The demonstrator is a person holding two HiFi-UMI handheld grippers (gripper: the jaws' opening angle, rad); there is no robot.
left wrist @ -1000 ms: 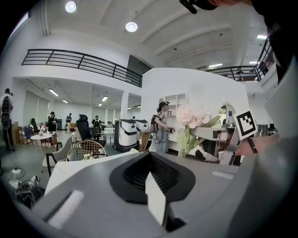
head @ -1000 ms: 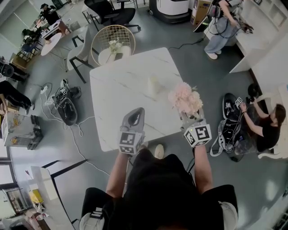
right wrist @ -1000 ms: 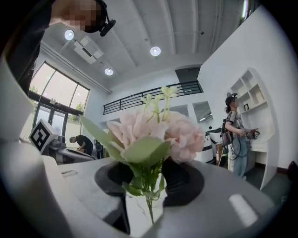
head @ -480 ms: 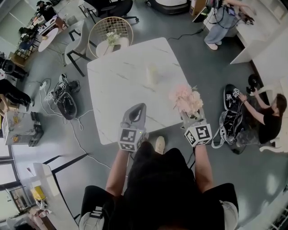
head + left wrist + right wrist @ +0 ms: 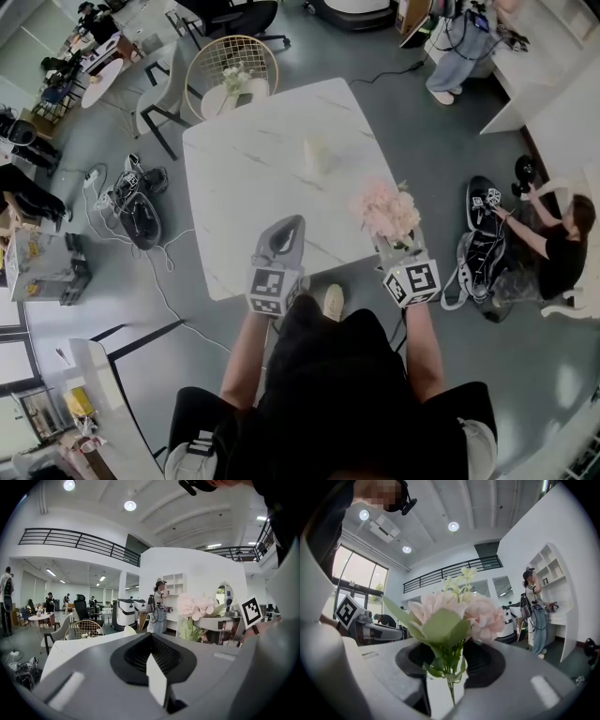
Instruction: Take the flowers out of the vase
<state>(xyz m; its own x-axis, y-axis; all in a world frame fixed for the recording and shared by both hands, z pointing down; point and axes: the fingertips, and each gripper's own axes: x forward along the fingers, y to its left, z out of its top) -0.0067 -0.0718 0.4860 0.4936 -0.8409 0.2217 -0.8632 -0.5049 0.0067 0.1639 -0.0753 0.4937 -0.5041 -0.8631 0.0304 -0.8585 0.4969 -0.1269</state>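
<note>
A bunch of pale pink flowers point(image 5: 386, 211) with green leaves hangs over the near right corner of the white marble table point(image 5: 253, 178). My right gripper point(image 5: 394, 246) is shut on its stems. In the right gripper view the blooms point(image 5: 454, 611) fill the middle and the thin stems run down between the jaws point(image 5: 450, 686). A small pale vase point(image 5: 319, 155) stands upright farther back on the table, apart from the flowers. My left gripper point(image 5: 286, 228) hovers over the table's near edge with its jaws together and nothing in them point(image 5: 157, 677). The left gripper view shows the flowers point(image 5: 197, 606) off to its right.
A round wicker-backed chair point(image 5: 232, 80) stands at the table's far side. Bags and cables point(image 5: 141, 211) lie on the floor at left. One person sits on the floor point(image 5: 562, 253) at right, beside a bag point(image 5: 483, 211). Another stands by a white counter point(image 5: 464, 47).
My right gripper has come a little down and toward me with the flowers, farther from the vase. The left gripper has stayed where it was.
</note>
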